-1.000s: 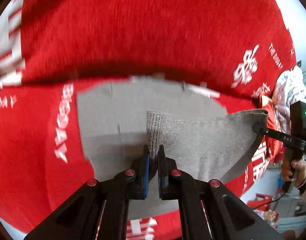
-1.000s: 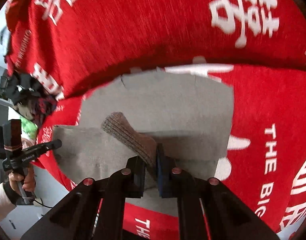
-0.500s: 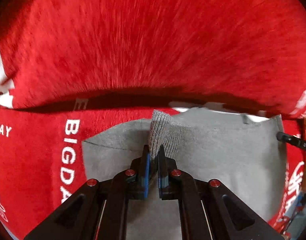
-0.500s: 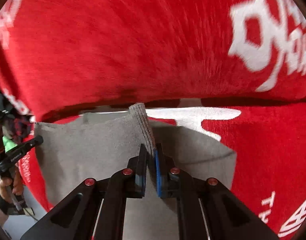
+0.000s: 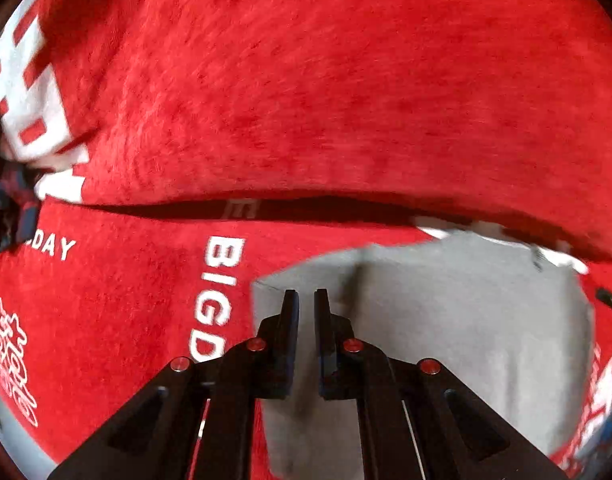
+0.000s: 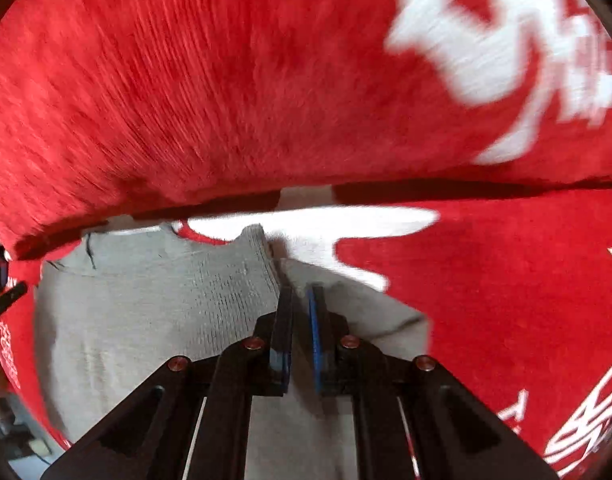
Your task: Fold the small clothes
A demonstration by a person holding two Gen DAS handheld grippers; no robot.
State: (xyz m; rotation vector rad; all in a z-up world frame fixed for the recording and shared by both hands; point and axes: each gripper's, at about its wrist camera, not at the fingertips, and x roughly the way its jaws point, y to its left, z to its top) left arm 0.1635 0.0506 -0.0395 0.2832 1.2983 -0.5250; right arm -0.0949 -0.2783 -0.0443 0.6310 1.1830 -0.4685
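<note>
A small grey knit garment lies folded over on a red blanket with white lettering. My left gripper is shut and points steeply down near the garment's left corner. Grey fabric fills the narrow gap between its fingers, and no edge stands up from them. In the right wrist view the same garment spreads to the left. Its ribbed edge runs down into my right gripper, which is shut on it close to the blanket.
The blanket rises in a red fold just beyond the garment, with a dark crease along its foot. A dark plaid cloth lies at the far left. The tip of the other gripper shows at each view's edge.
Both grippers have carried the garment's ribbed edge forward and down to the far side, so the grey cloth now lies doubled and low. The ribbed corner no longer sticks up from the left jaws.
</note>
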